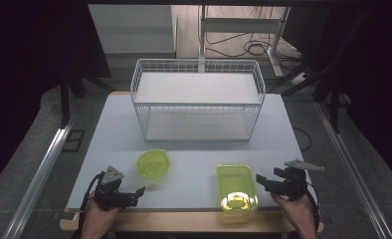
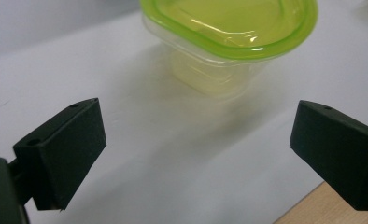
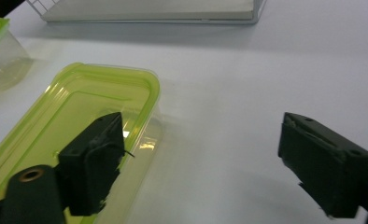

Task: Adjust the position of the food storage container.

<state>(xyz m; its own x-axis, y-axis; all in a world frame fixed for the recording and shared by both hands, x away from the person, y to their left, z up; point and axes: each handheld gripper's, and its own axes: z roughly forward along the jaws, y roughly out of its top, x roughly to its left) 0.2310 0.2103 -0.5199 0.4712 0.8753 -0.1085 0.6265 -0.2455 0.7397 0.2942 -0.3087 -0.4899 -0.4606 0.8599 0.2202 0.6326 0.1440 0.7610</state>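
Observation:
A small clear tub with a lime-green lid [image 1: 153,164] stands on the white table [image 1: 109,129], left of centre. My left gripper [image 1: 137,195] lies low near the front edge, just short of this tub, jaws open and empty; the tub [image 2: 229,32] sits ahead of the jaws [image 2: 198,144]. A longer rectangular tub with a green lid [image 1: 236,187] rests at the front right. My right gripper [image 1: 261,182] is beside its right edge, open. In the right gripper view one finger [image 3: 95,158] hangs in front of the lid [image 3: 70,112], the other over bare table; nothing is gripped [image 3: 201,154].
A white wire two-tier rack [image 1: 197,99] stands at the back middle of the table, its lower edge at the top of the right gripper view [image 3: 149,14]. The small tub [image 3: 0,51] shows at that view's far left. The wooden table edge [image 1: 194,219] runs along the front.

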